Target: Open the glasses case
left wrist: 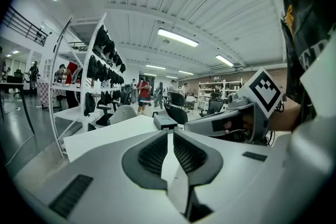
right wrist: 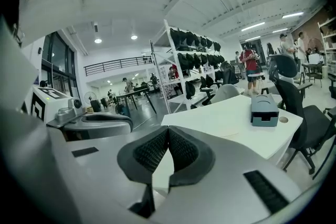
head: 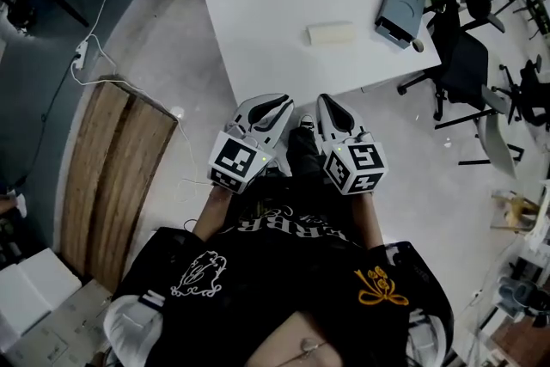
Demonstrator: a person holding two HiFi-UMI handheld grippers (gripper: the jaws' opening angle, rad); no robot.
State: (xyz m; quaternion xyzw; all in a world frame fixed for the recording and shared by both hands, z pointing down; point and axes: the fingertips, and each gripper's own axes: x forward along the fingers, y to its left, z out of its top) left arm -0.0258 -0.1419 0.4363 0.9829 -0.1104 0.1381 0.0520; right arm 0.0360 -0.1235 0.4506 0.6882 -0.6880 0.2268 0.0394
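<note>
We note the left gripper [left wrist: 170, 132] held low before the desk [head: 258, 21], its jaws only narrowly apart, nothing between them. Just beside it, the right gripper [right wrist: 168, 128] has its jaws closed and empty. The case [head: 331, 33] lies shut on the desk, well apart from both grippers. A grey box [head: 400, 10] sits at the desk's right edge

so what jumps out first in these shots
Two white grippers with black-and-white marker cubes, the left gripper and the right gripper, hover side by side just short of the near edge of the white table. Mid-table lies a pale oblong glasses case, with a grey boxy device at the far right corner.
</note>
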